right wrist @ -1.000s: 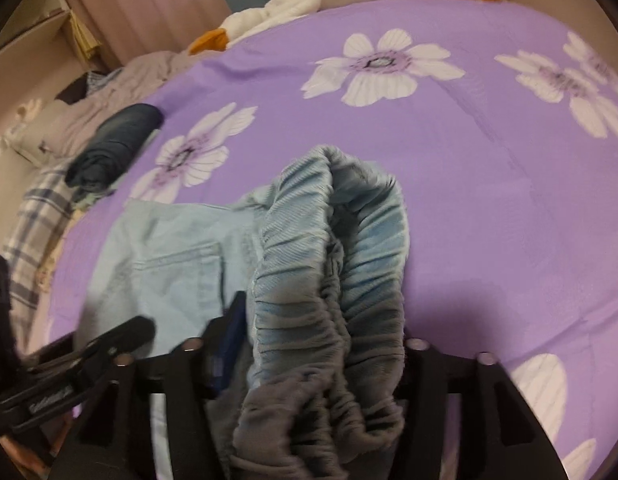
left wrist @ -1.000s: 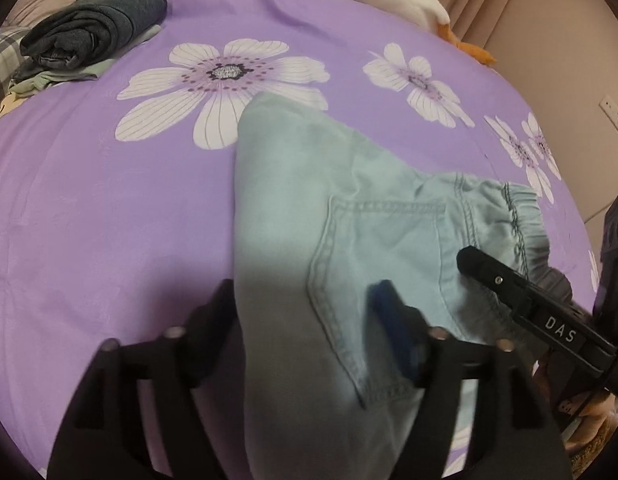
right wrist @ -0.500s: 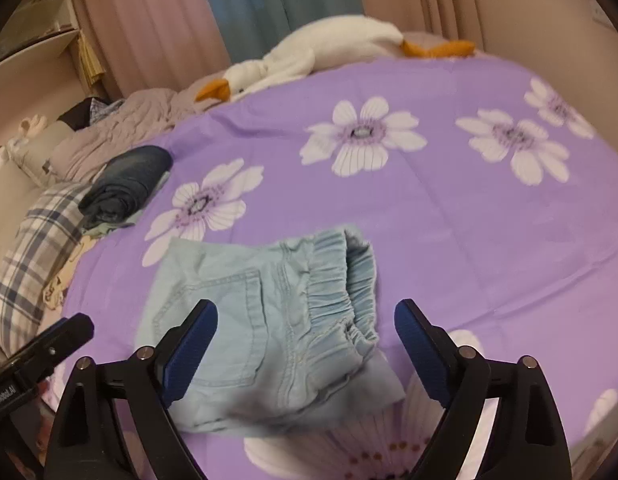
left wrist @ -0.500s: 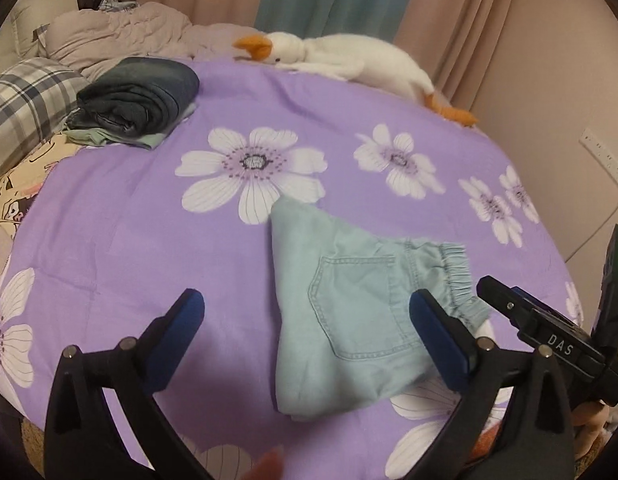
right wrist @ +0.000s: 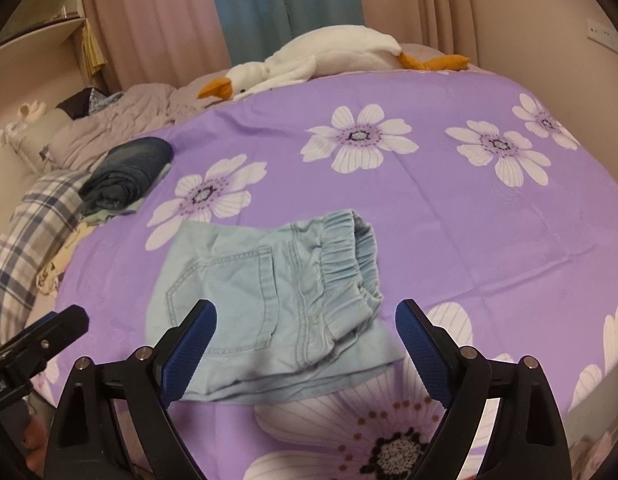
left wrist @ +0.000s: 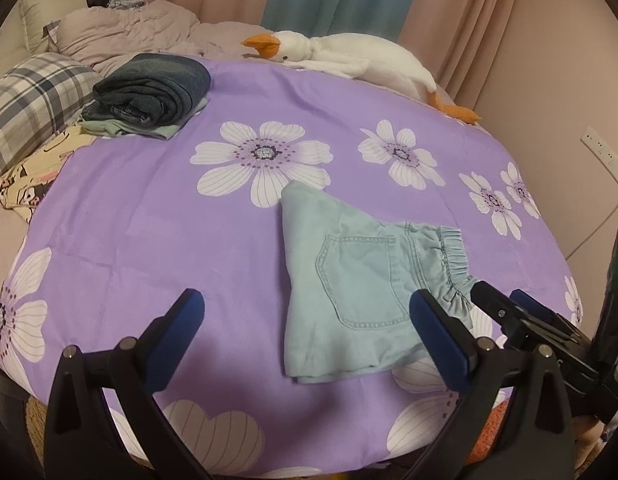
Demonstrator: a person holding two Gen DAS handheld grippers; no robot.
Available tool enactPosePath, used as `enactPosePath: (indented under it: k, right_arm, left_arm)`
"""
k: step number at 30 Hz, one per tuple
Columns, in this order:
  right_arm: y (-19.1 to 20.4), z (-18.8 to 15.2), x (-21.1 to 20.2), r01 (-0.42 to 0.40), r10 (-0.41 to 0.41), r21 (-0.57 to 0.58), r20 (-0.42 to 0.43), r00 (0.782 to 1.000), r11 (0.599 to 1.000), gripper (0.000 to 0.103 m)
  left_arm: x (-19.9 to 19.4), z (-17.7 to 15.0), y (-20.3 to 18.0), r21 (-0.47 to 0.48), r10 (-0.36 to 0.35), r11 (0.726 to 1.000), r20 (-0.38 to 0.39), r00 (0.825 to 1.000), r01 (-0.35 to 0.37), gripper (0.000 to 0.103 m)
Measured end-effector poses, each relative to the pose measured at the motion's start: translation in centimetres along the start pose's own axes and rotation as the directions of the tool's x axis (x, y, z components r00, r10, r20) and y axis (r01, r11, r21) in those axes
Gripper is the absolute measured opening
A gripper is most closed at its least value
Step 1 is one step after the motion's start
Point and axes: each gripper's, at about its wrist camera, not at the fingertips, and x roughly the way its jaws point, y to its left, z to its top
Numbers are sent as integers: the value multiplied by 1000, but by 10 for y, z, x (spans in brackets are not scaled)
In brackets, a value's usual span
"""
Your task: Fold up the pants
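Nearest the left wrist camera, my left gripper (left wrist: 305, 320) had its blue-padded fingers (left wrist: 177, 328) spread wide with nothing between them; those jaws had just been opening, and they hung above the purple flowered bedspread (left wrist: 149, 220) without touching any cloth. Just to its right I could see the black tip of my right gripper (left wrist: 505, 316), also clear of the fabric. From the right wrist camera, that right gripper (right wrist: 305, 340) likewise stood wide apart and empty, its jaws having just been opening, its fingers (right wrist: 193, 340) framing the near edge of the garment below.

Beyond both grippers lay the light blue denim pants (left wrist: 349, 280), folded into a compact bundle on the bedspread near the bed's front edge. A stitched back pocket (right wrist: 225, 300) faced up, and the gathered elastic waistband (right wrist: 349, 248) bunched along the right side of the bundle, rising a little above the flat layers. The folded edges at the near side looked slightly uneven.

Farther back on the left sat a stack of folded dark jeans (left wrist: 153, 88) on top of a pale green garment (left wrist: 161, 130), beside a plaid pillow (left wrist: 33, 96). At the far end of the bed a white plush goose (left wrist: 349, 60) stretched along the edge, with pink and blue curtains (right wrist: 249, 8) behind it.
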Motion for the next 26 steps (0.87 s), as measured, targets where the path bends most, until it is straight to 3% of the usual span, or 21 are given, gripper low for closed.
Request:
enactPosePath:
  k: [26]
  right_arm:
    - [1,-9,-8,36,-36,-10,-2,999,999,91]
  left_arm:
    - [-7,-8,-1,-6,-11,1000,-5,1000,11,102]
